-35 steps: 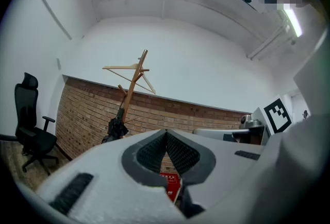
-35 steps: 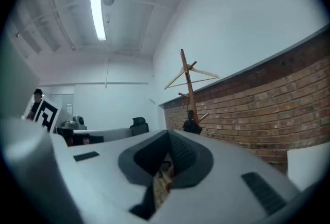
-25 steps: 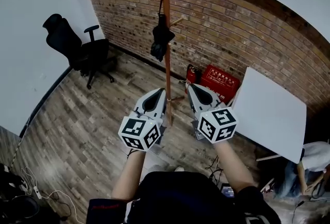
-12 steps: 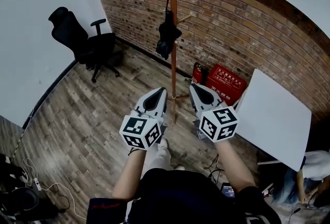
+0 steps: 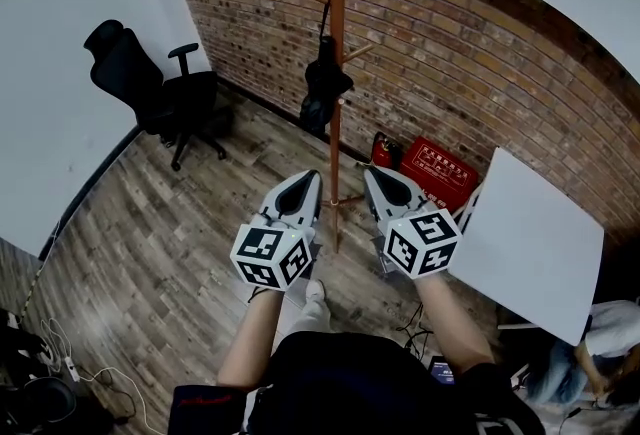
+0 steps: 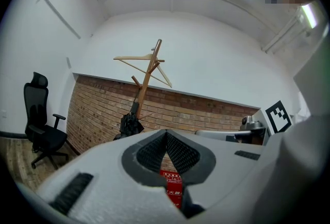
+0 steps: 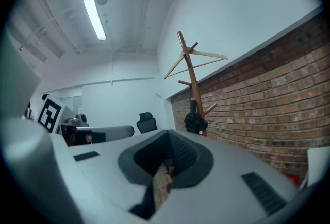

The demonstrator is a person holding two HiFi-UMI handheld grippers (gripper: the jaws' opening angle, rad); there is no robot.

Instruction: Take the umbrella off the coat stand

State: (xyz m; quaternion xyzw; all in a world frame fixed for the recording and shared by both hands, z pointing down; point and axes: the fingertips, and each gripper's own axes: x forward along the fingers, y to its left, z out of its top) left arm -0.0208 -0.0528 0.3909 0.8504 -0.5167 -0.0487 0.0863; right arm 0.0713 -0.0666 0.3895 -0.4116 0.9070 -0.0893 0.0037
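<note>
At 6 o'clock, nearest, the left hand-held gripper (image 5: 311, 176) and right hand-held gripper (image 5: 372, 172) sit side by side, jaws closed and empty. Farther off at 12 o'clock, the black umbrella (image 5: 322, 91) hangs folded on the wooden coat stand (image 5: 337, 23).

a wood-plank floor (image 5: 180, 223) fills the middle and left of the head view, running up to a brick wall (image 5: 480, 53) across the top. a black office chair (image 5: 150, 98) stands on it at the upper left, near the corner. a wooden coat stand (image 5: 337, 73) rises from the floor at centre, its foot just below the middle of the frame, and a folded black umbrella (image 5: 325, 93) hangs on it. a red crate (image 5: 438, 168) sits at the wall's foot, right of the stand. a white table (image 5: 530, 233) stands at the right. cables (image 5: 60, 358) lie at the lower left. a shoe (image 5: 314, 291) rests low at centre.
</note>
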